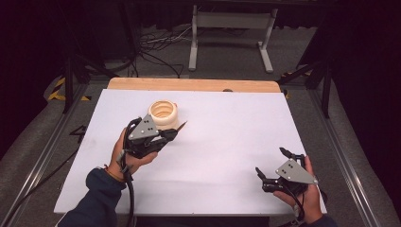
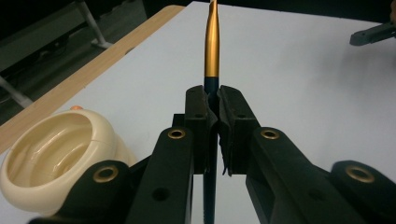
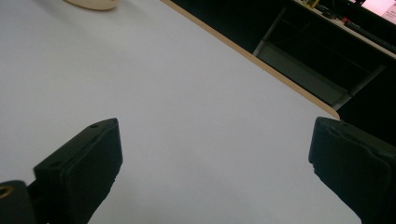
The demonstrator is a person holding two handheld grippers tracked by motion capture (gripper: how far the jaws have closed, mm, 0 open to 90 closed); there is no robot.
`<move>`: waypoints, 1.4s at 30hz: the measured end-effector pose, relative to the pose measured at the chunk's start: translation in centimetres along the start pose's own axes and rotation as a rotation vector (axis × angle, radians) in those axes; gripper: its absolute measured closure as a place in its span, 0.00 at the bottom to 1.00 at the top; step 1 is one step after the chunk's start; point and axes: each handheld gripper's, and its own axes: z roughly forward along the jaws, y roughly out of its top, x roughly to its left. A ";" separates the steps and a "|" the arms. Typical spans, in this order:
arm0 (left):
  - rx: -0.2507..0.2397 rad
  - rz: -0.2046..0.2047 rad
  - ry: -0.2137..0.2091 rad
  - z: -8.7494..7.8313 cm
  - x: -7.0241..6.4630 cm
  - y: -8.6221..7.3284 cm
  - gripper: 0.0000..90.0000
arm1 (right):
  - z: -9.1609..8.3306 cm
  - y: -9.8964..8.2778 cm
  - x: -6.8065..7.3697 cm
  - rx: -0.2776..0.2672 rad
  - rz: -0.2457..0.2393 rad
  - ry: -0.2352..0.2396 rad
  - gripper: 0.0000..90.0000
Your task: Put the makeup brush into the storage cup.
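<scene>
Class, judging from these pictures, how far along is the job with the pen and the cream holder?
Done: the left gripper is shut on the pen and holds it off the white table. In hand: the pen is carried beside the cream holder. Left: probably putting it into the holder. The right gripper waits open, apart.

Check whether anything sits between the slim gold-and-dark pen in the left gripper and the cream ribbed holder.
Nothing visible does. The left gripper clamps the pen right beside the cream holder, with bare white tabletop around.
</scene>
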 end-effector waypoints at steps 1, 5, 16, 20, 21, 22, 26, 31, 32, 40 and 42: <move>-0.005 0.002 0.000 -0.1 0.1 0.0 0.92 | 0.0 0.0 0.0 0.002 0.000 0.001 0.04; -0.031 -0.011 0.002 -0.4 0.4 -0.1 0.92 | 0.0 0.0 0.0 0.000 0.001 -0.001 0.04; -0.091 -0.030 0.009 -1.3 1.3 -0.1 0.92 | 0.0 0.0 0.0 -0.002 0.002 -0.004 0.04; -0.120 -0.040 0.009 -1.5 1.7 0.0 0.92 | 0.0 0.0 0.0 -0.005 0.005 -0.007 0.04; -0.127 -0.037 0.011 -1.6 1.8 0.0 0.92 | 0.0 0.0 0.0 -0.006 0.007 -0.007 0.04; -0.134 -0.043 0.010 -1.6 1.8 0.0 0.92 | 0.0 0.0 0.0 -0.006 0.007 -0.008 0.04; -0.153 -0.030 0.024 -1.9 2.3 0.1 0.92 | -0.1 0.0 -0.1 -0.016 0.013 -0.013 0.04; -0.209 -0.045 0.031 -2.2 3.0 0.2 0.92 | -0.1 0.0 -0.1 -0.017 0.014 -0.011 0.04; -0.211 -0.041 0.036 -2.2 3.1 0.3 0.92 | -0.1 0.0 -0.1 -0.016 0.015 -0.011 0.04; -0.257 -0.048 0.045 -2.0 4.0 0.7 0.92 | -0.1 -0.1 -0.1 -0.013 0.013 -0.009 0.04; -0.274 -0.056 0.052 -1.9 4.2 0.7 0.92 | -0.1 -0.1 -0.1 -0.013 0.015 -0.010 0.04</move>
